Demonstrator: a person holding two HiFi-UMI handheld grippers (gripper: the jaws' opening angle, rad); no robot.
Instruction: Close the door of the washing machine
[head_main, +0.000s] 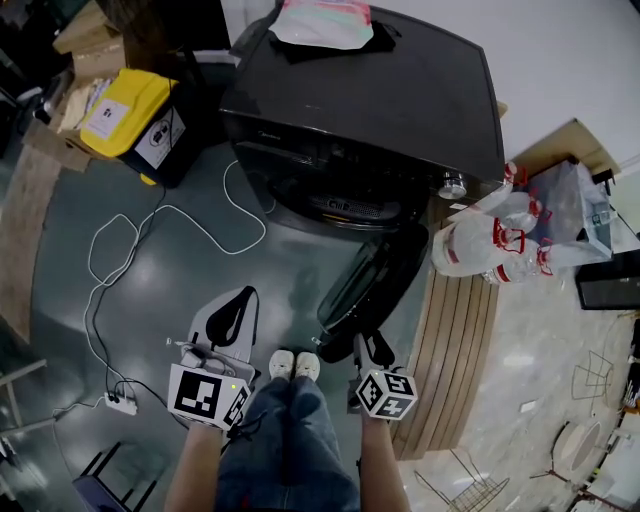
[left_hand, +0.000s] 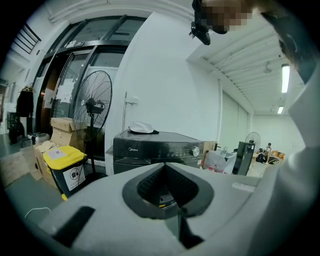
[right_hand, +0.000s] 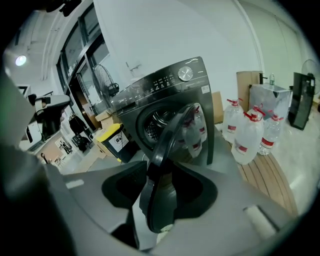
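Observation:
A black front-loading washing machine (head_main: 400, 90) stands ahead of me, its round door (head_main: 375, 285) swung open toward me. In the right gripper view the dark door rim (right_hand: 172, 140) runs down between the jaws, with the open drum (right_hand: 157, 122) behind it. My right gripper (head_main: 362, 345) is shut on the door's free edge, and both pads touch the rim (right_hand: 155, 220). My left gripper (head_main: 245, 295) hovers over the floor to the door's left, shut with nothing in it. In the left gripper view its tips meet (left_hand: 180, 212) and point at the washer front (left_hand: 155, 147).
Large water bottles (head_main: 490, 240) stand on a wooden slatted platform (head_main: 455, 350) right of the washer. A yellow-lidded bin (head_main: 130, 115) sits at the left. A white cable (head_main: 130, 250) loops over the grey floor to a power strip (head_main: 120, 403). A cloth (head_main: 325, 22) lies on the washer.

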